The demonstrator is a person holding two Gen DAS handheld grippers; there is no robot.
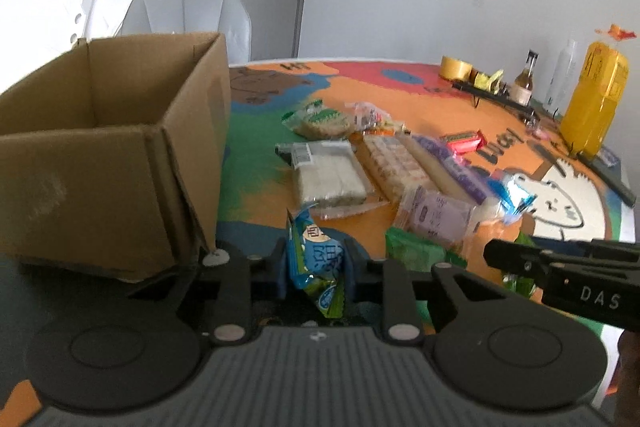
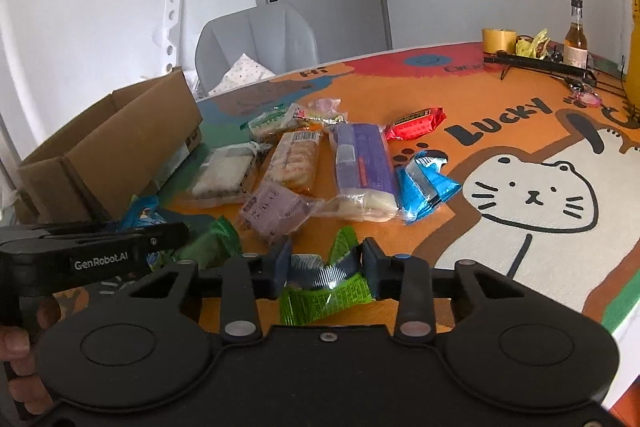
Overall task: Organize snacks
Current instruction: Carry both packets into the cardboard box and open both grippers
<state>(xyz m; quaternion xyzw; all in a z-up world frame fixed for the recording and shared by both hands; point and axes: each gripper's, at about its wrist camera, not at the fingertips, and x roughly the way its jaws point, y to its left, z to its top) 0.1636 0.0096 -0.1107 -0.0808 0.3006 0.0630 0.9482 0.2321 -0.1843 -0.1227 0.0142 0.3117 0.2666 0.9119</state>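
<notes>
My left gripper (image 1: 316, 267) is shut on a blue and green snack packet (image 1: 314, 259), held just right of the open cardboard box (image 1: 100, 163). My right gripper (image 2: 326, 273) is shut on a green snack packet (image 2: 324, 291) above the table's near edge. Several snacks lie in a pile on the table: a white wafer pack (image 1: 328, 175), a biscuit pack (image 2: 294, 159), a purple-wrapped roll (image 2: 362, 163), a pale purple packet (image 2: 272, 213), blue packets (image 2: 424, 183), a red packet (image 2: 416, 123) and a green packet (image 2: 212, 243). The box also shows in the right wrist view (image 2: 108, 147).
The table has a colourful cat-print cloth (image 2: 532, 199). At the far right stand a yellow bag (image 1: 596, 99), a bottle (image 1: 526, 79), a tape roll (image 1: 456, 67) and a black rack (image 2: 540, 65). A grey chair (image 2: 256, 39) stands behind the table.
</notes>
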